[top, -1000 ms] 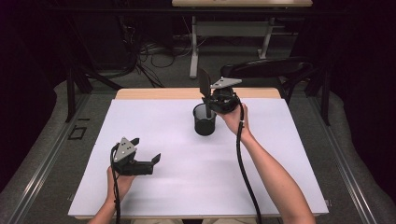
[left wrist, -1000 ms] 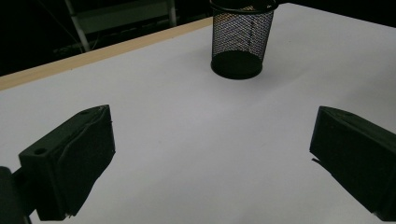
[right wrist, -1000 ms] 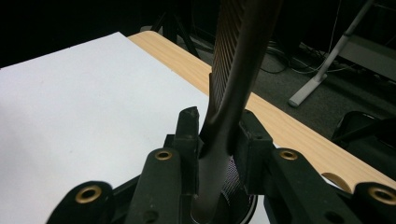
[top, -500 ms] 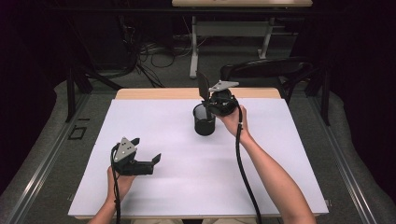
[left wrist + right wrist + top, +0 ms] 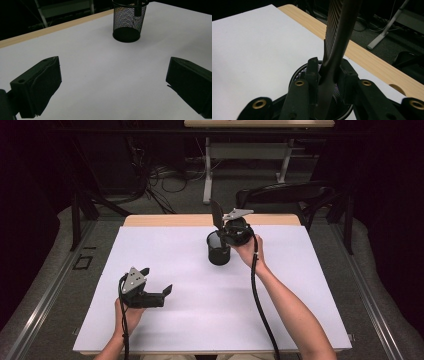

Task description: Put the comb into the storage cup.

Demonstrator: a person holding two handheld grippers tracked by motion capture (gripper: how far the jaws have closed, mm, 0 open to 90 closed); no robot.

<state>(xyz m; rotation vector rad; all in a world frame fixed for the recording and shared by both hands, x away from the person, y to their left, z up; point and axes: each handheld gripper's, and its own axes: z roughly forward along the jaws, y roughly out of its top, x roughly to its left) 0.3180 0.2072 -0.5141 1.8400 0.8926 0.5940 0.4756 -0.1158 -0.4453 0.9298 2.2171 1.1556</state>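
Note:
A black mesh cup [image 5: 218, 252] stands on the white table cover [image 5: 200, 320], right of the middle. My right gripper [image 5: 225, 236] hovers over its rim, shut on the handle of a black slotted spatula [image 5: 216, 212] whose head points up and away. In the right gripper view the pads [image 5: 312, 72] squeeze the spatula [image 5: 339, 37] just above the mesh cup [image 5: 298, 72], and the handle's end reaches down inside. My left gripper [image 5: 157, 281] rests at the near left, open and holding nothing. Past my left gripper [image 5: 112, 85] stands the mesh cup [image 5: 126, 23] with the handle in it.
The table's wooden back edge [image 5: 175, 220] runs behind the cup. Beyond it stand a dark chair [image 5: 285, 197], a desk frame [image 5: 245, 152] and floor cables. Each gripper trails a black cable [image 5: 257, 290] toward the person.
The right gripper has sunk slightly with the spatula over the cup. The left gripper has not moved.

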